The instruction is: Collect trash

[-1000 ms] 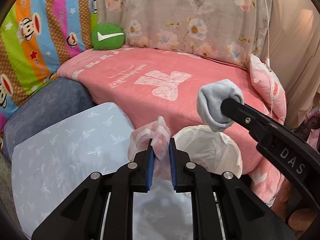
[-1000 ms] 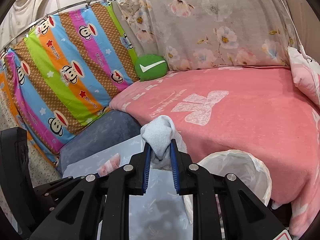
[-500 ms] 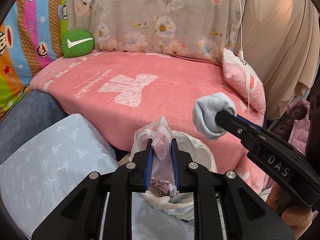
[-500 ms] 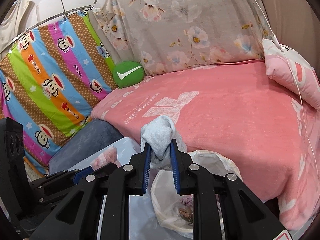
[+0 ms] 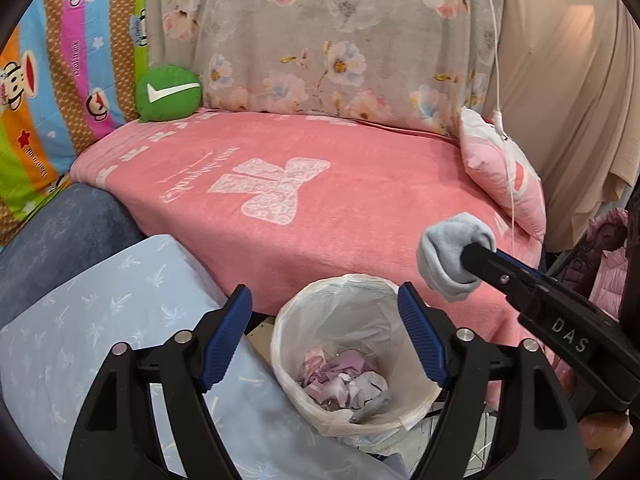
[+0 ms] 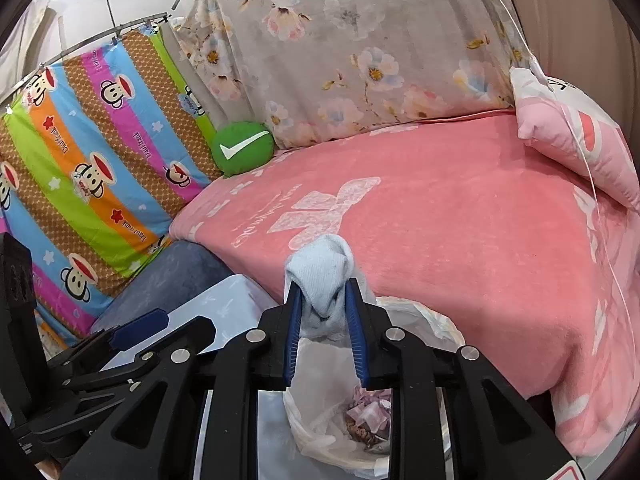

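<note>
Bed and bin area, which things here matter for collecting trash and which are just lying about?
Job:
white-lined trash bin
crumpled wrappers inside the bin
pale blue sock in the right gripper
left gripper, opening, empty

Lying about:
round green cushion
pink pillow
pink blanket

Right gripper [image 6: 323,322] up front, jaws easing apart, pale blue sock [image 6: 320,276] bunched between the blue pads and poking out above. Right below, white-lined trash bin [image 6: 320,432] with crumpled scraps inside. Behind, pink blanket [image 6: 460,248] on the bed, green check-mark cushion [image 6: 242,148] at the back, left gripper [image 6: 136,330] low left.
</note>
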Action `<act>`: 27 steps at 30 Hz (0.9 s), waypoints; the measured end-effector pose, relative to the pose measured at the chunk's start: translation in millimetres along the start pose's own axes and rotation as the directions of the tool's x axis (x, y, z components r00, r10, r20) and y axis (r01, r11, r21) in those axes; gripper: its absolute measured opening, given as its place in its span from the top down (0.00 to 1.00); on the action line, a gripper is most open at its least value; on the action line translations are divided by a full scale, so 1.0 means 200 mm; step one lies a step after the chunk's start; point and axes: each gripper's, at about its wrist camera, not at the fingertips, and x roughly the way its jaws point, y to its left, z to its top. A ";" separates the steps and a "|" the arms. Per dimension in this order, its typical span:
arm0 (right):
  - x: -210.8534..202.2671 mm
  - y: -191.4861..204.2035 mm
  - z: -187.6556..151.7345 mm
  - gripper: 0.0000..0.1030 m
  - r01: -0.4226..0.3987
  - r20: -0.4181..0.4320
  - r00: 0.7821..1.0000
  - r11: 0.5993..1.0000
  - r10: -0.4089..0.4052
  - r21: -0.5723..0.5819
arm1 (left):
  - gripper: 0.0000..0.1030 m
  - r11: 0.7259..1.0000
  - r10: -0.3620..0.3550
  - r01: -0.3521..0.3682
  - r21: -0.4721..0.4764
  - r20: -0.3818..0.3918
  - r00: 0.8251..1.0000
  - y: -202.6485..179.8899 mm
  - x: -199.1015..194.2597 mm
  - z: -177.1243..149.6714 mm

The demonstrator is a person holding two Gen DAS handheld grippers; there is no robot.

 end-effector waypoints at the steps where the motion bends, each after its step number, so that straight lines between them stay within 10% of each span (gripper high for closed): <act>1: 0.01 0.01 0.00 0.74 -0.001 -0.002 1.000 1.000 0.001 -0.003 | 0.26 1.000 0.006 -0.006 -0.004 0.000 1.000 0.02 0.00 0.00; 27: -0.07 0.19 -0.19 0.32 0.060 -0.077 0.994 0.977 -0.077 -0.202 | 0.09 0.976 0.206 -0.207 -0.066 -0.026 0.978 0.14 -0.13 -0.20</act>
